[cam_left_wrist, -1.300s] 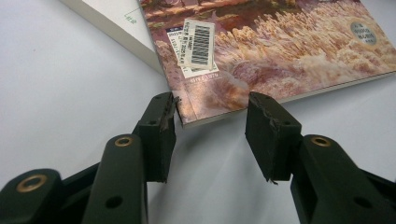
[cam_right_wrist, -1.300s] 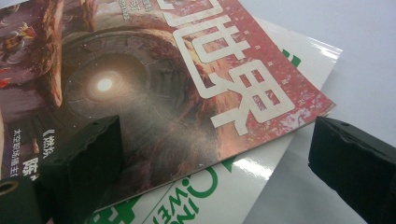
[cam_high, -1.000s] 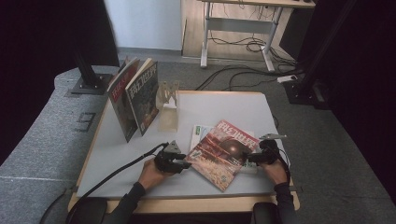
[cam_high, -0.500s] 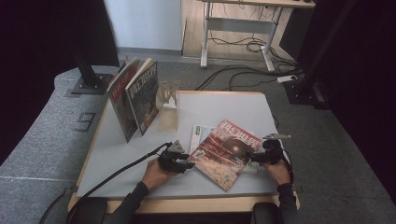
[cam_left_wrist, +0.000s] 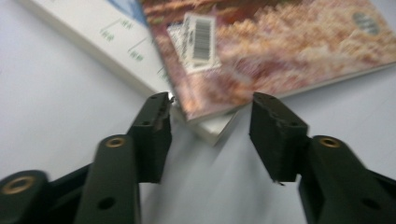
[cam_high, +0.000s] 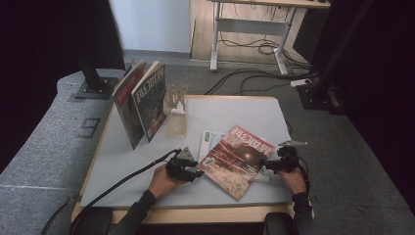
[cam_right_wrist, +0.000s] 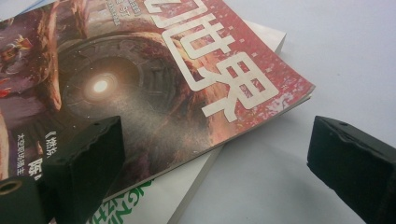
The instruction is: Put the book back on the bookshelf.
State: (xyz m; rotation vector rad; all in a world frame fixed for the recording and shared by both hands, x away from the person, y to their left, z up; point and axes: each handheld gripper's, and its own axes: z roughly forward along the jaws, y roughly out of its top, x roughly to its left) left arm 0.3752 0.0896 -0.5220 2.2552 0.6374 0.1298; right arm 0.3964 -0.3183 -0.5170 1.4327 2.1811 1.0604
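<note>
Magazine [cam_high: 238, 160] corner between open left claw [cam_left_wrist: 210, 126]

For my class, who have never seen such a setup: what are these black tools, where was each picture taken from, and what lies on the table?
A person sits at a white table holding a hand tool with two black jaws in each hand: the left gripper and the right gripper. One picture looks down from above; the other two come from cameras riding on the grippers. A red magazine lies on a white book. Two more magazines stand upright beside a clear stand. Both grippers are open at the red magazine's edges, holding nothing; the left's jaws have just been opening.
</note>
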